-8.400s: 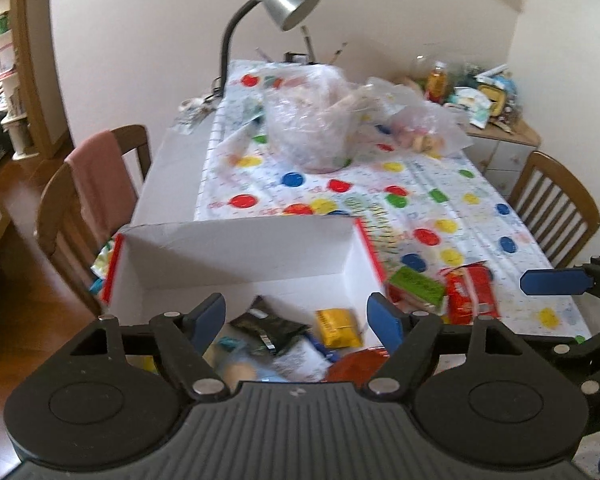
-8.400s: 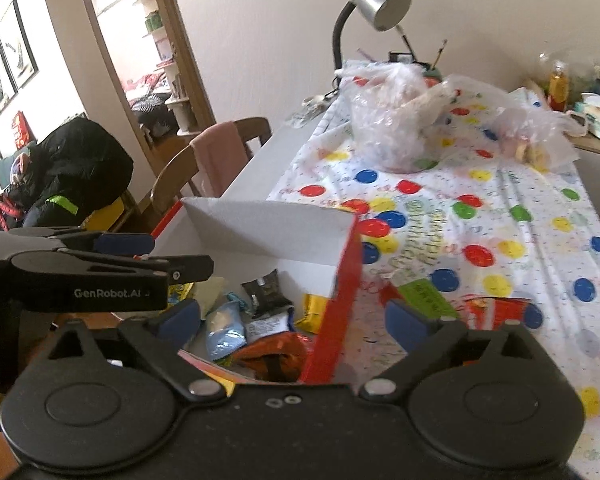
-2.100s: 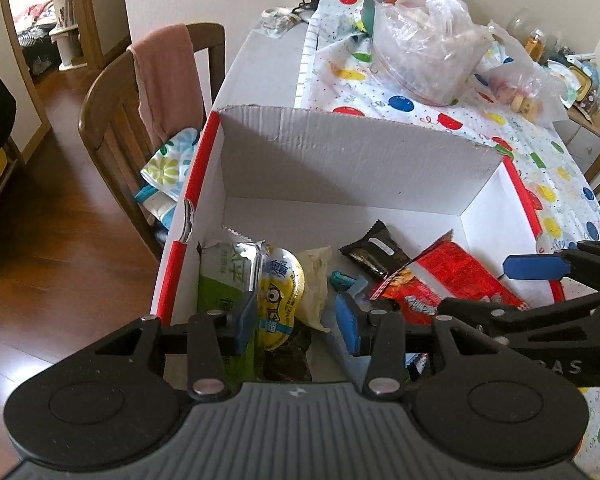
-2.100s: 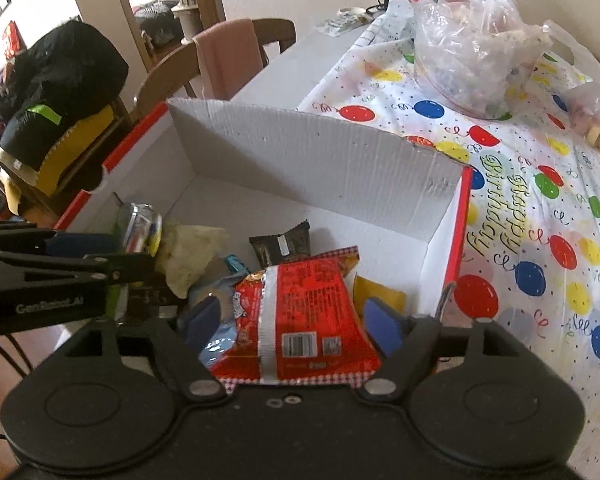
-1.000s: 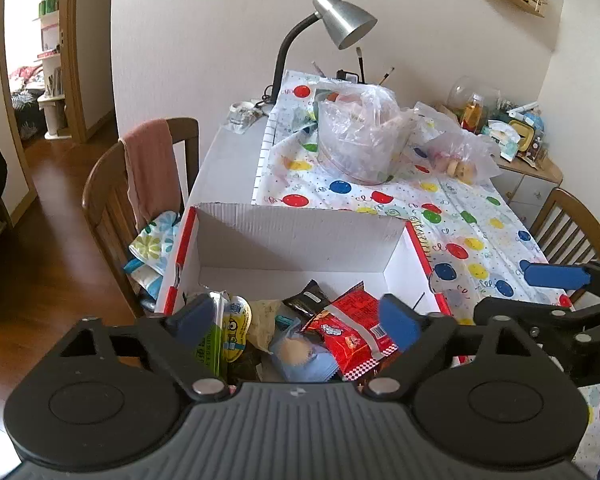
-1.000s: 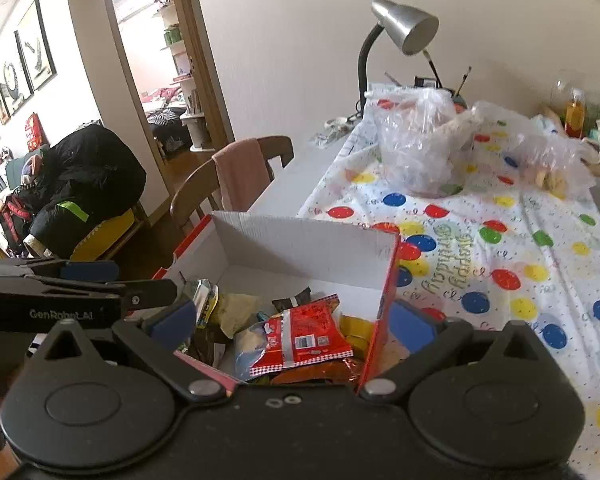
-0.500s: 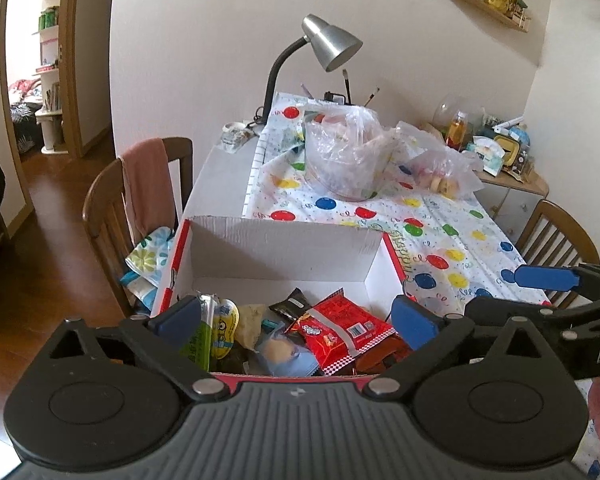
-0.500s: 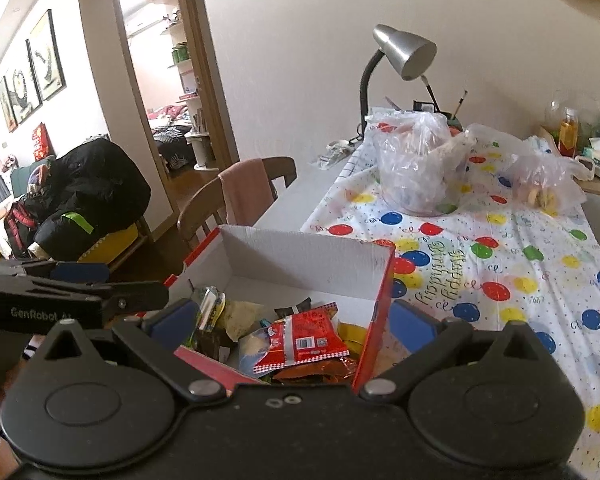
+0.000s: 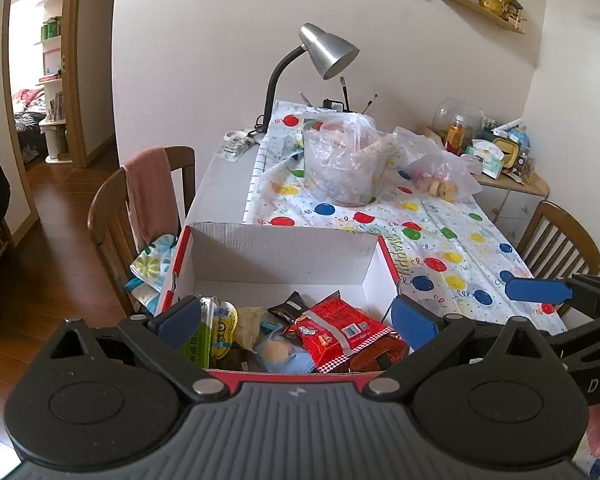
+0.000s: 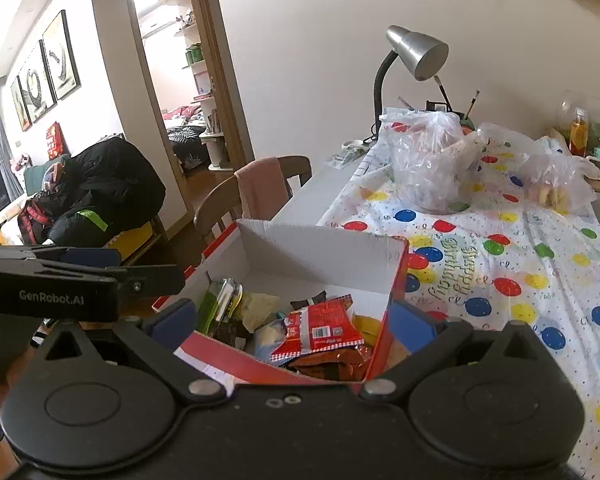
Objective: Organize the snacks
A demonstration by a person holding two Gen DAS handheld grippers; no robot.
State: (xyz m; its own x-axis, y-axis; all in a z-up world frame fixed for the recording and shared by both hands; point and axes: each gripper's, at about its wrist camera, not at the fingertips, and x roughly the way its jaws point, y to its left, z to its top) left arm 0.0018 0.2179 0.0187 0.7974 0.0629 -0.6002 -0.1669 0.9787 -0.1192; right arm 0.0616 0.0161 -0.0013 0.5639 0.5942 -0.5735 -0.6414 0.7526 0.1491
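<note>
Left wrist: left gripper [image 9: 296,318] spread wide, empty, above the cardboard box [image 9: 276,248] on the table's near end; red snack packet [image 9: 336,330] lies on top of mixed wrappers.
Right wrist: right gripper [image 10: 296,320] also spread, empty; same box [image 10: 320,256], red outside, white inside.

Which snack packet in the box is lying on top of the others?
The red packet with the white checked edge; it rests across the pile in the box.

Left hand-held gripper [image 9: 296,318] and right hand-held gripper [image 10: 294,318], both spread wide, empty.
</note>
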